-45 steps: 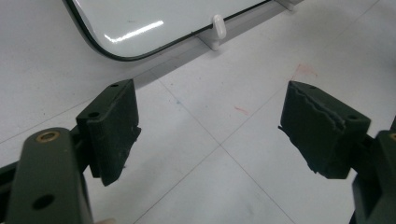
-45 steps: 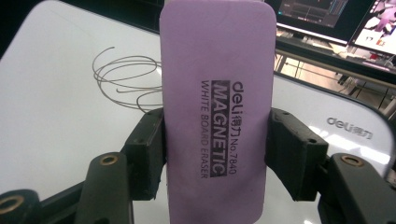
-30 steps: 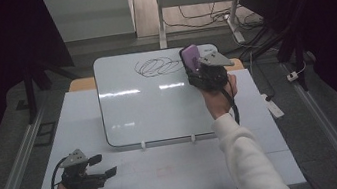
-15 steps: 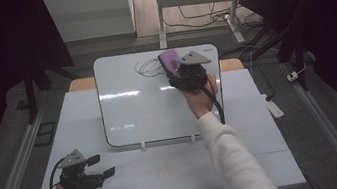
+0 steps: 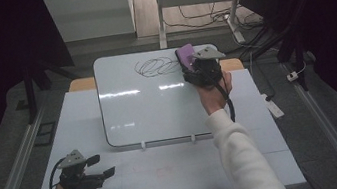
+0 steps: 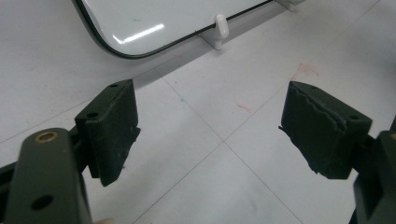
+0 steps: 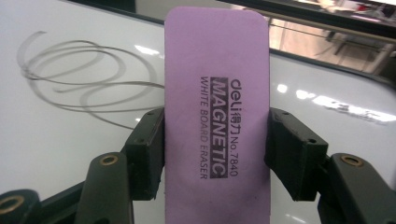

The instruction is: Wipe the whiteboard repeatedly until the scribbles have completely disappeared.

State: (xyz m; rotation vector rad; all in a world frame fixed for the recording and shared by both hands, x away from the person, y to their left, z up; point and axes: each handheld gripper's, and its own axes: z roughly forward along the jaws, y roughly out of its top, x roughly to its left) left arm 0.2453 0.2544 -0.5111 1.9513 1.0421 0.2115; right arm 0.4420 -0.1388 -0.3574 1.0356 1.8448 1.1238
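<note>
A white whiteboard lies on the table, with a thin black scribble of loops near its far edge. My right gripper hovers at the board's far right corner, shut on a purple magnetic whiteboard eraser. In the right gripper view the eraser stands upright between both jaws of the right gripper, just right of the scribble. My left gripper rests near the table's front left, open and holding nothing. The left gripper view shows the left gripper over bare table, jaws wide apart.
The white table carries faint red marks in front of the board. Two small white clips sit at the board's near edge. A white strip-shaped item lies at the table's right edge. Cables run across the floor behind.
The right gripper carried the eraser left over the scribble's right end, then back right to the board's corner. The scribble looks much the same. The left gripper has stayed put.
</note>
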